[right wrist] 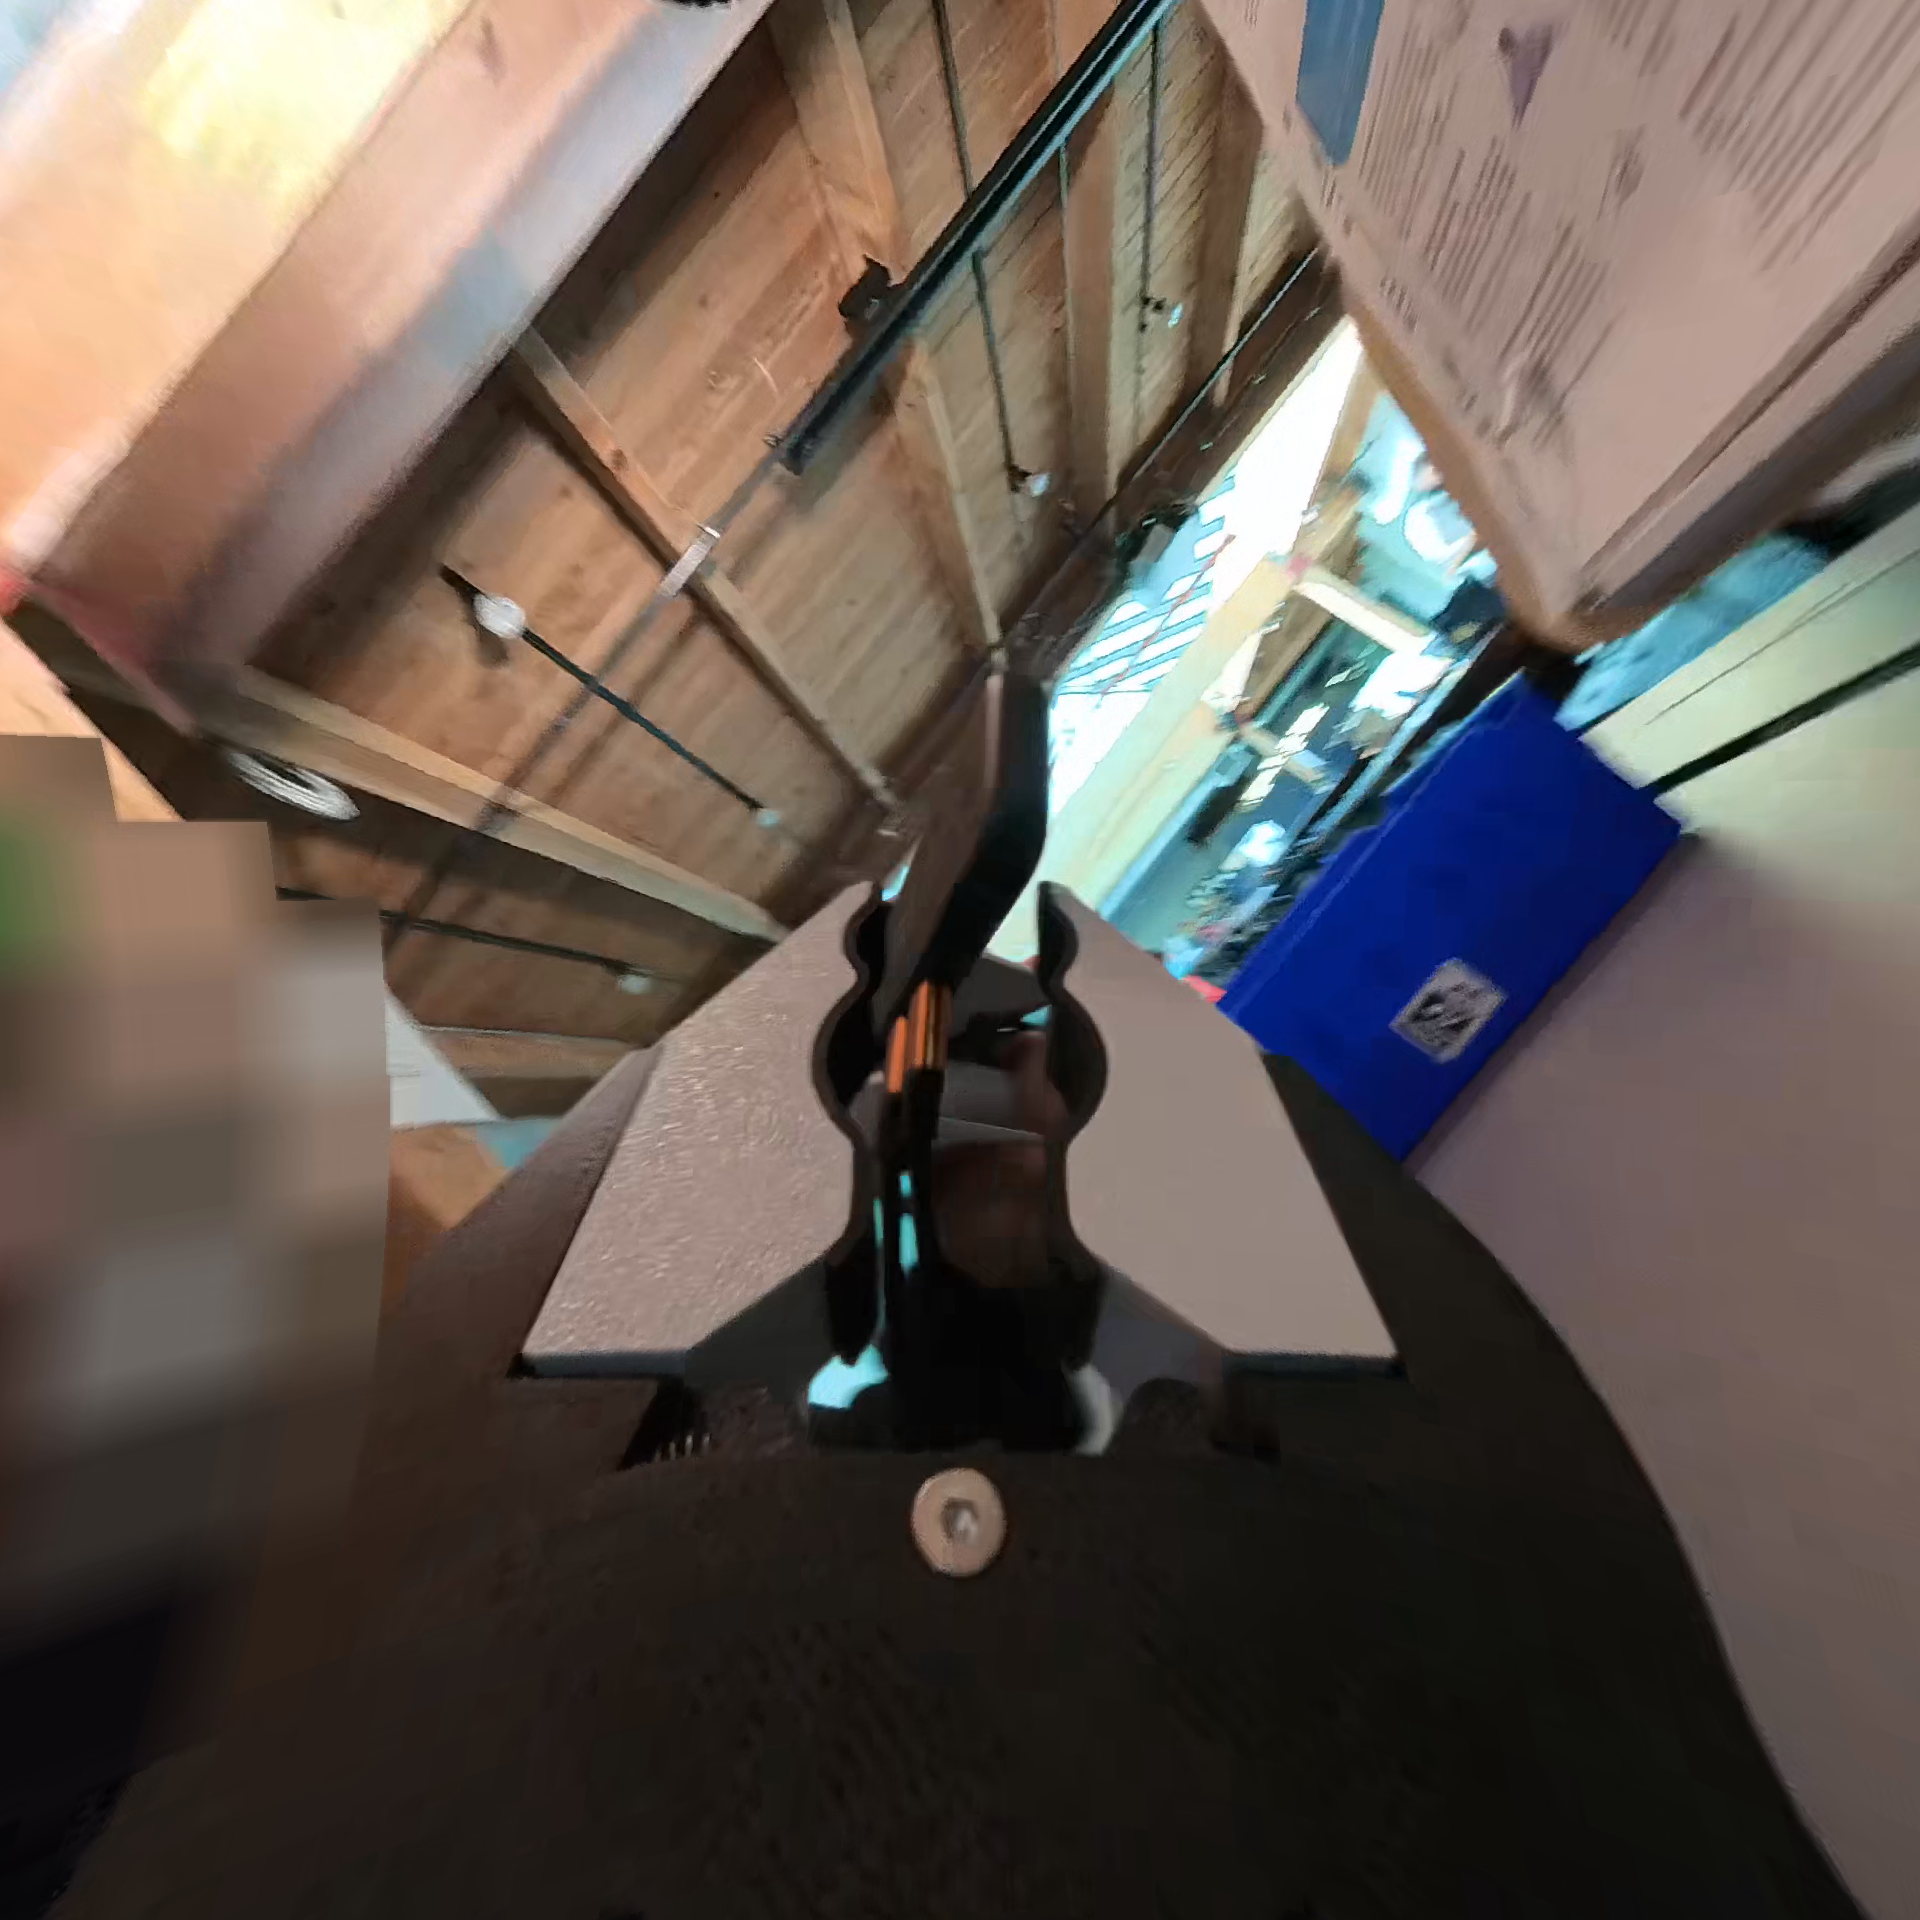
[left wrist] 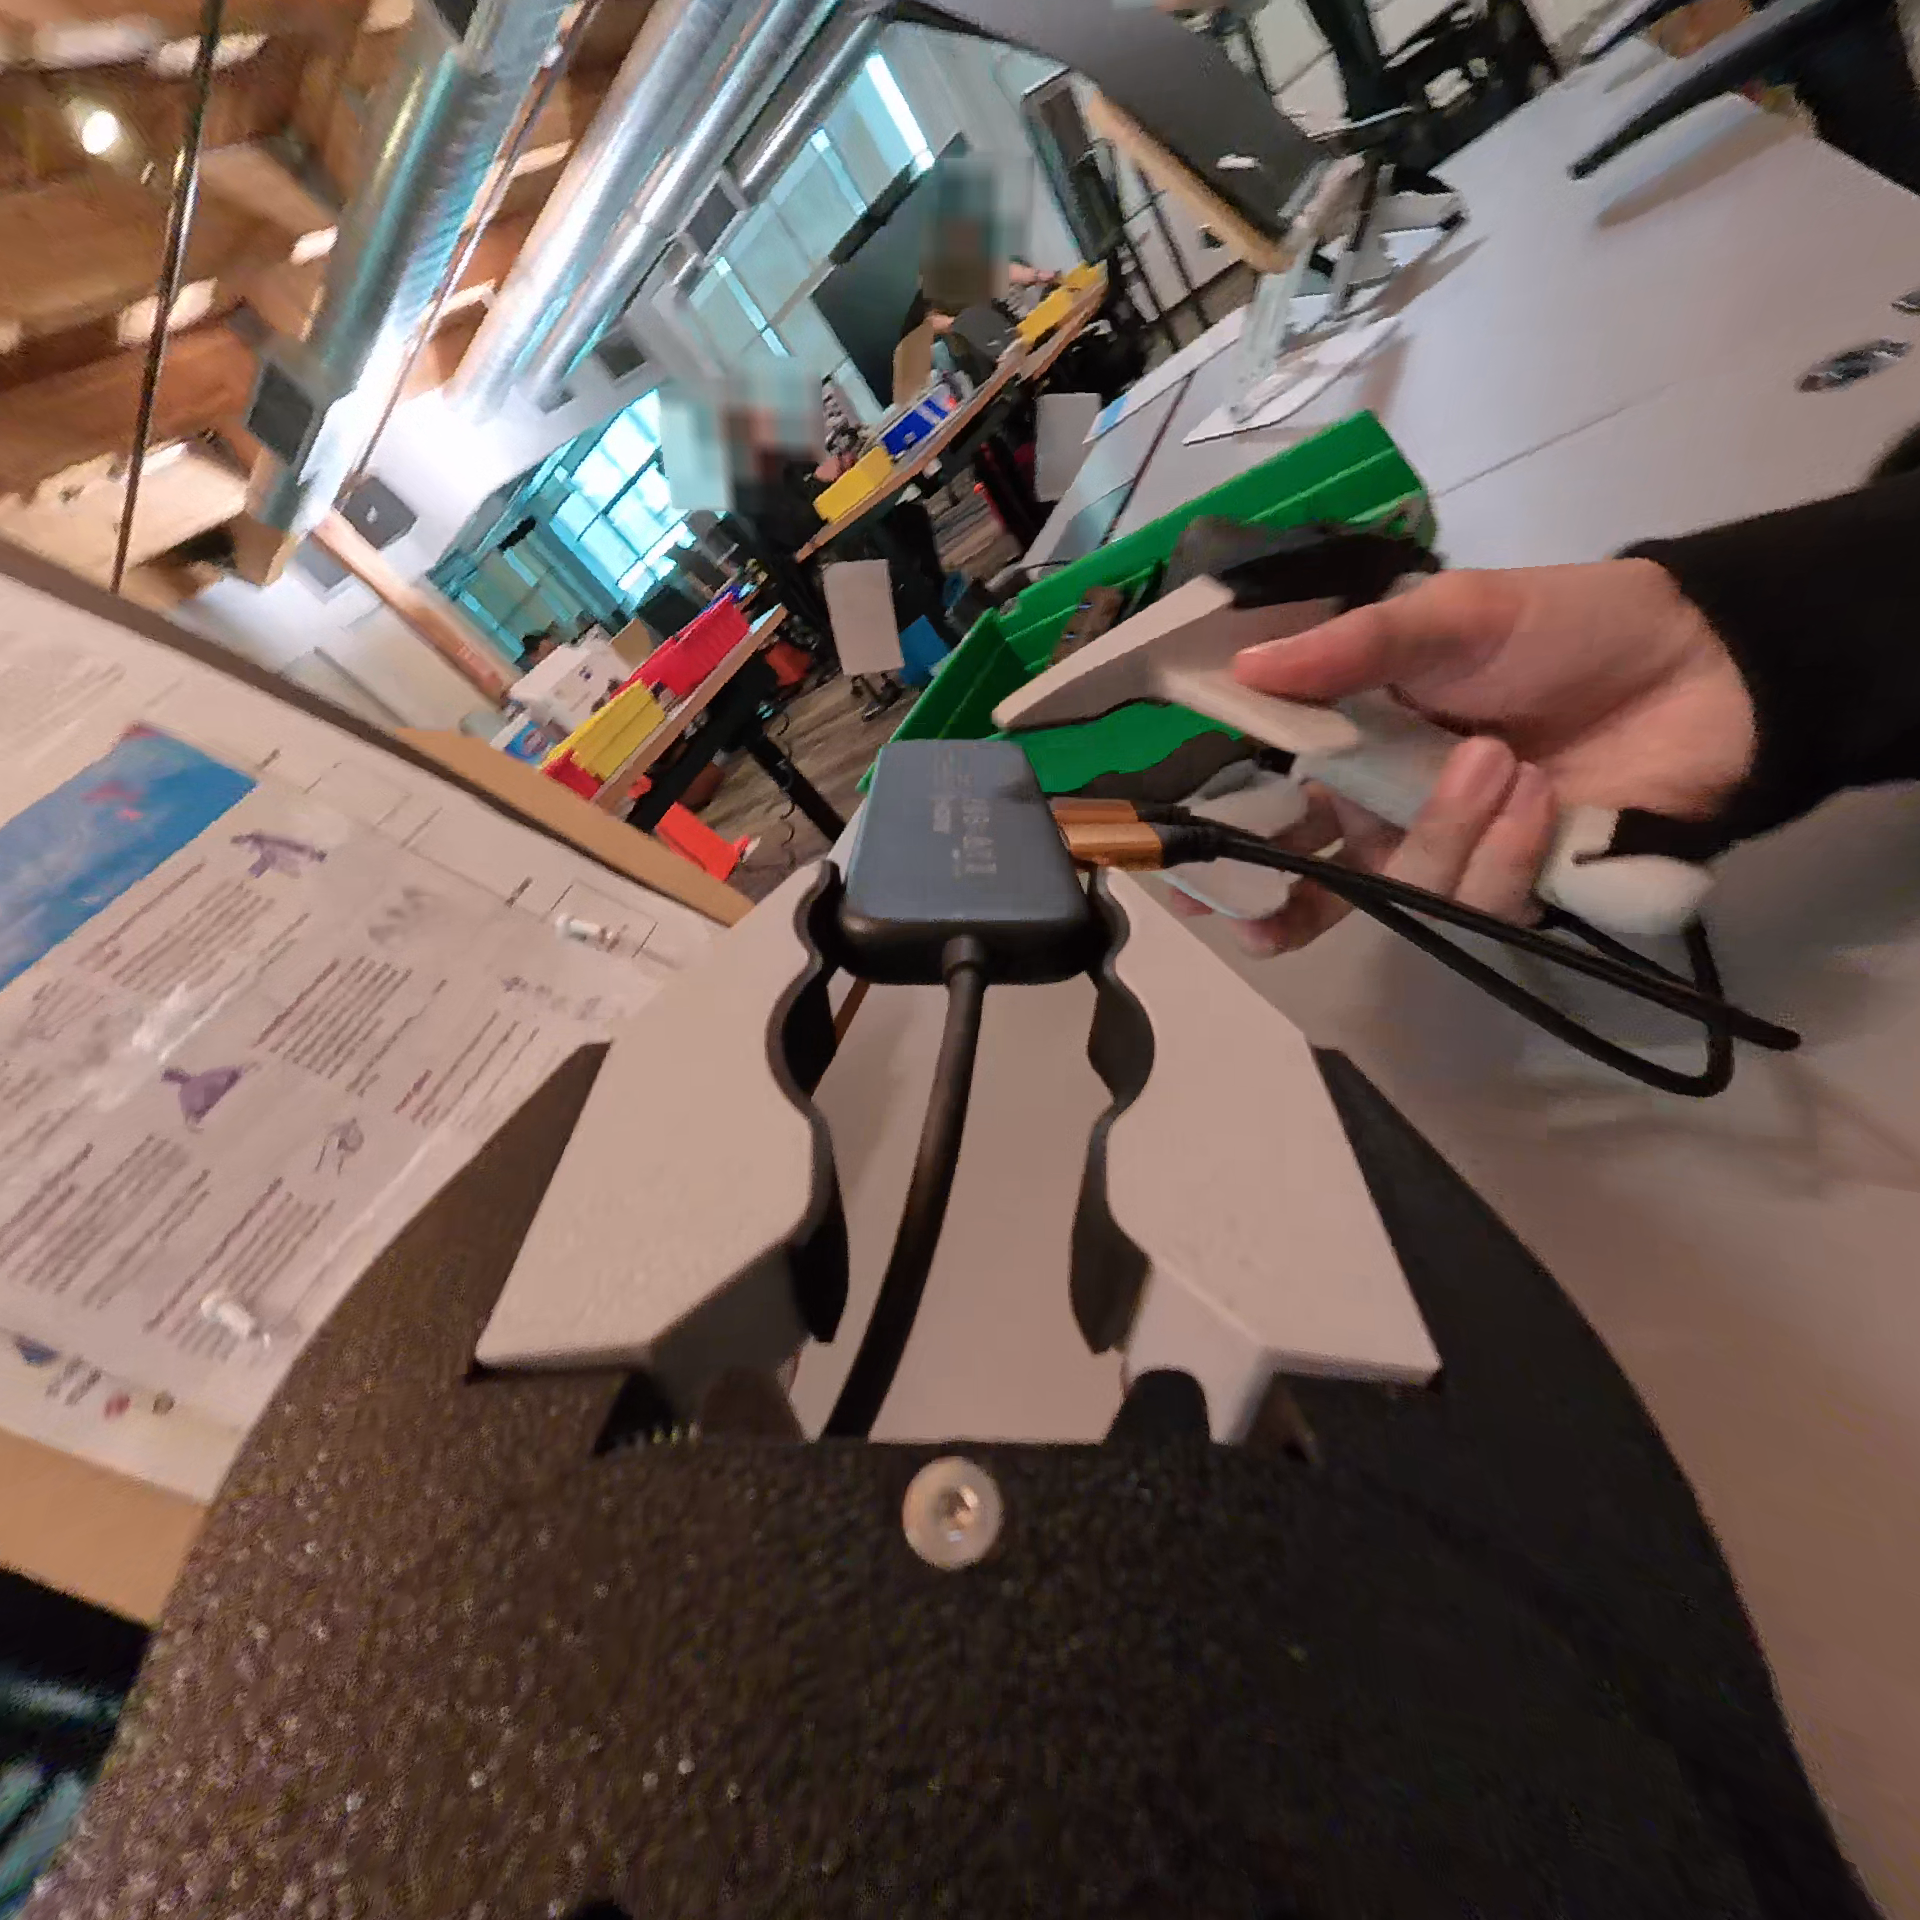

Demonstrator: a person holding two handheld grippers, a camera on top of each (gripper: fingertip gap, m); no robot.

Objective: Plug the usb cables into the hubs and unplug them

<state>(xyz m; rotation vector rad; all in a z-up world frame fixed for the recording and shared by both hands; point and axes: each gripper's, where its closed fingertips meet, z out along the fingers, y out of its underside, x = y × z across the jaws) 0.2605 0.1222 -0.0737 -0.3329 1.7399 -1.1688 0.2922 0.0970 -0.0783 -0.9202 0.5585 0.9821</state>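
Note:
My left gripper (left wrist: 961,896) is shut on a dark grey USB hub (left wrist: 961,831), held up off the table with its own black lead running back between the fingers. Two copper-coloured USB plugs (left wrist: 1103,833) sit in the hub's right side, and their black cables (left wrist: 1507,966) loop away to the right. My right gripper (right wrist: 956,925) is held by a hand and its jaws stand apart around those plugs (right wrist: 920,1023) without clamping them. In the left wrist view one of its grey fingers (left wrist: 1122,655) shows above the plugs. In the right wrist view the hub (right wrist: 1013,810) shows edge-on.
A green bin (left wrist: 1195,582) stands just behind the hub on the white table (left wrist: 1558,1247). A cardboard box with a printed sheet (left wrist: 208,987) is close on the left. A blue bin (right wrist: 1455,935) sits at the right in the right wrist view. People and tables with coloured bins are far behind.

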